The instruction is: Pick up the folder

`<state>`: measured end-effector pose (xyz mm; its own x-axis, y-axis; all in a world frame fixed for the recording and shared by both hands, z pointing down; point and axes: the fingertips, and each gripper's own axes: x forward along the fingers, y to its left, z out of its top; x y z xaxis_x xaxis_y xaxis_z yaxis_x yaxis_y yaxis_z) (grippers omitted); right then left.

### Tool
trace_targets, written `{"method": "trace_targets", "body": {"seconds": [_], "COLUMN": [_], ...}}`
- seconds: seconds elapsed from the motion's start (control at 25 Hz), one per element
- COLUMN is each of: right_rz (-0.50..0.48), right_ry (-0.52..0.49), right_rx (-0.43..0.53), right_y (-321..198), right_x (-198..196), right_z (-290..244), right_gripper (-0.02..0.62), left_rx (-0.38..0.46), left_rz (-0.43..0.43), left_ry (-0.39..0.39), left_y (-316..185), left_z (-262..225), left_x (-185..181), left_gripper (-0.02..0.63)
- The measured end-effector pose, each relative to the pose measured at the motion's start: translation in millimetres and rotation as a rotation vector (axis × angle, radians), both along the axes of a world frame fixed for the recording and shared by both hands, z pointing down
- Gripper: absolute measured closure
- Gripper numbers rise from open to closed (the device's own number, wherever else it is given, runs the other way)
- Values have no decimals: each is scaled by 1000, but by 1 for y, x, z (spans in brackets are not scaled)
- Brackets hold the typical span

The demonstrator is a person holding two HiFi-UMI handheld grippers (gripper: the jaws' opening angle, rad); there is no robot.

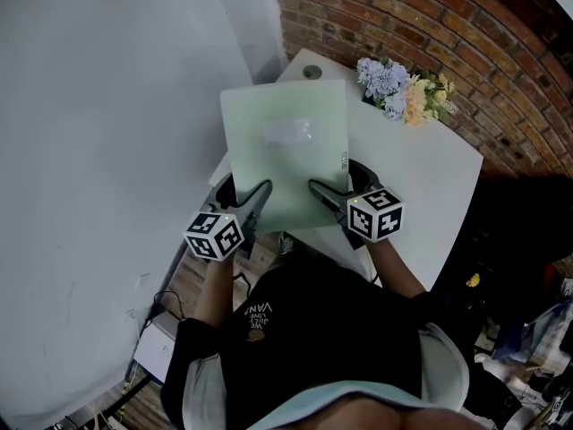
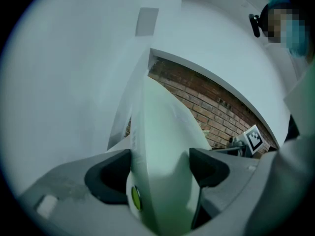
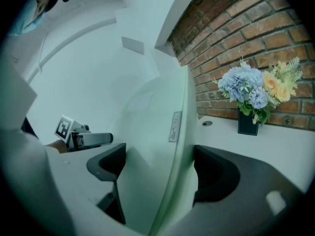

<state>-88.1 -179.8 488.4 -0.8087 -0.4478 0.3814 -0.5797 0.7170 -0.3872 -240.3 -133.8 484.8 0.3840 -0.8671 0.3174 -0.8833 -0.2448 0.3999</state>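
Left tongs (image 1: 260,192), right tongs (image 1: 319,187) each clamp folder (image 1: 285,146) near edge; forearms side by side.

Office-like room: white desk (image 1: 434,182), brick wall (image 1: 448,25), flowers (image 1: 405,90).

A person wears a black top (image 1: 331,330) with white lettering (image 1: 260,316) across the chest and pale short sleeves (image 1: 448,365). The left hand-held gripper (image 1: 261,193) and the right hand-held gripper (image 1: 318,189) are of one build: a smooth light-grey body and long dark fingers (image 1: 255,200). Each has a white cube faced with black square markers, the left cube (image 1: 215,234) and the right cube (image 1: 376,213). Seen close in the gripper views, the inner pads (image 2: 106,178) are matte black with rounded edges.
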Motion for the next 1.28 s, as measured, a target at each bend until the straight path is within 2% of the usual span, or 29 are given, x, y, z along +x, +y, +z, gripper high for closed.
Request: {"method": "trace_targets", "body": {"seconds": [0.6,1.28], "right_rz": [-92,-158], "right_ry": [6,24], "right_rx": [181,246], "right_y": [25,45], "right_x": [3,13], "right_z": [-45,-52], "right_gripper": [170,170], "left_rx": [116,160], "left_rz": [-94,-147], "left_ry": [-35,-104], "left_y": [39,68], "left_z": [-37,-45], "left_x": [9,25], "left_gripper": [232,232]}}
